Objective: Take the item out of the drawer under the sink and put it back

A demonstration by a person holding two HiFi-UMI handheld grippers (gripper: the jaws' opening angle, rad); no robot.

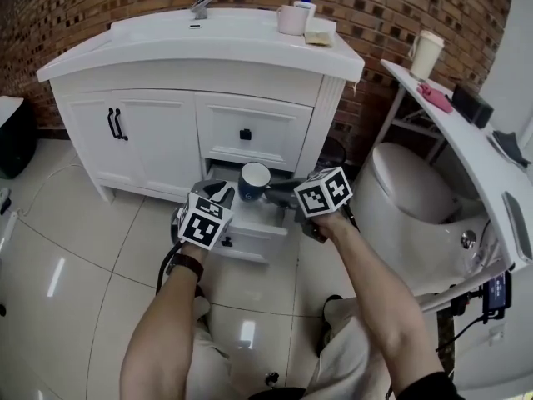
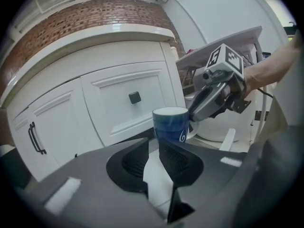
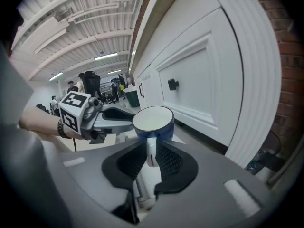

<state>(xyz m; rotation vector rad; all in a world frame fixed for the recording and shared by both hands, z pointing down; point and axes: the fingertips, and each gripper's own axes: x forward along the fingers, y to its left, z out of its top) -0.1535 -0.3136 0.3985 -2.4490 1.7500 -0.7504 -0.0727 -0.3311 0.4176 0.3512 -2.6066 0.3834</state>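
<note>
Upright, the blue mug [image 1: 254, 179] sits at the mouth of the pulled-out lower drawer [image 1: 250, 233], its white inside showing. I cannot tell whether it stands on the drawer's floor. The right gripper [image 3: 149, 158] pinches the mug's white handle between its pads. Just beside it, the left gripper [image 2: 153, 163] points at the mug with its jaws slightly apart and nothing between them. Above, the upper drawer [image 1: 254, 127] is closed. A pale cup [image 1: 291, 19] stands on the vanity top [image 1: 166, 44].
</note>
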